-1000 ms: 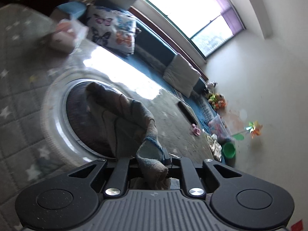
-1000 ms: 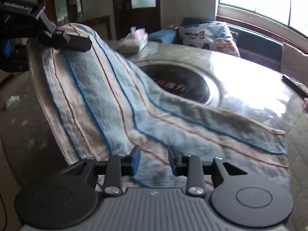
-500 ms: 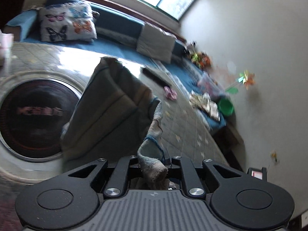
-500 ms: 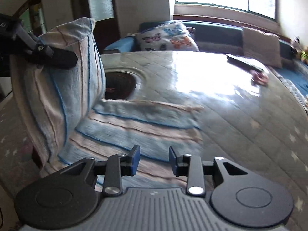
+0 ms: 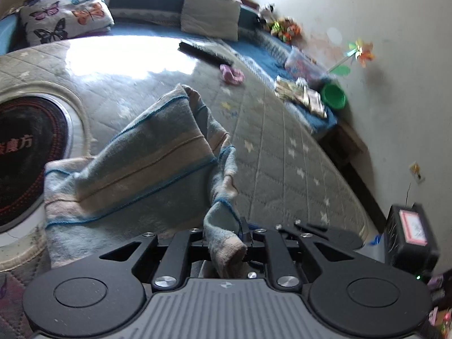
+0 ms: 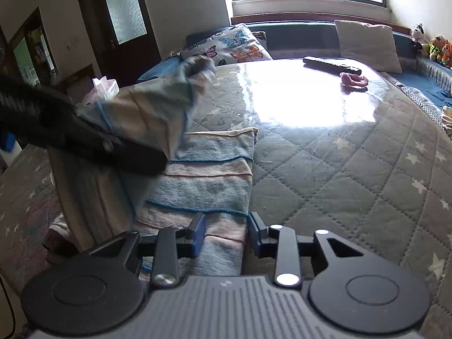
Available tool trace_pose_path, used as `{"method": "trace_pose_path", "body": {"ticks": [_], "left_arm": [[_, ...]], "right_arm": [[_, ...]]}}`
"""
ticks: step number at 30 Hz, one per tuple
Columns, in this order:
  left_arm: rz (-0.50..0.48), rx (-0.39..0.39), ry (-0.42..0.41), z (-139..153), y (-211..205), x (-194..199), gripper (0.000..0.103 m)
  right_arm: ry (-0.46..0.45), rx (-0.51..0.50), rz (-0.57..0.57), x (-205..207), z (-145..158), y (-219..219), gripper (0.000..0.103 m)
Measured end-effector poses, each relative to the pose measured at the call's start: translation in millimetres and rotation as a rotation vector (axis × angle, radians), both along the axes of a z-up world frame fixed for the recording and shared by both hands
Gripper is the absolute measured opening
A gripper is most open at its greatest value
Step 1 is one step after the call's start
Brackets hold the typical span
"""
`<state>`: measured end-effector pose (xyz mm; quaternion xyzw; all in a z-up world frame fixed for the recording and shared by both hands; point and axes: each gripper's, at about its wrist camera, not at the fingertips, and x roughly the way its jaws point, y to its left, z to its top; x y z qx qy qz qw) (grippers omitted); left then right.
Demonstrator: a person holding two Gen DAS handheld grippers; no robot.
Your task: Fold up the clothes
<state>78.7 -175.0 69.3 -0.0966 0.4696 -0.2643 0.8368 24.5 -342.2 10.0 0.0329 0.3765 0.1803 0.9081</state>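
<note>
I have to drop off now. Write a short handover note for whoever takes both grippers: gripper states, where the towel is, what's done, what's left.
Left gripper: shut on a corner of the striped towel, lifted and carried over the part lying flat.
Right gripper: open, empty, hovering above the towel's near edge.
Towel lies on the quilted table cover; one end is raised, the rest flat.
Done: first fold begun.
Left: lay the lifted end down, release, smooth, probably fold again.
</note>
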Motion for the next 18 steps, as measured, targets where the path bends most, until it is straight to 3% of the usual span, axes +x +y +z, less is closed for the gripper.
{"method": "trace_pose_path", "body": {"ticks": [10, 18], "left_arm": [[-0.096, -0.034, 0.007, -8, -1, -16, 0.031], [0.011, -0.018, -0.029, -3, 45, -16, 0.033]], "right_arm": [[-0.007, -0.001, -0.039, -9, 7, -20, 0.037], [-0.074, 0.028, -0.116, -19, 33, -46, 0.037]]}}
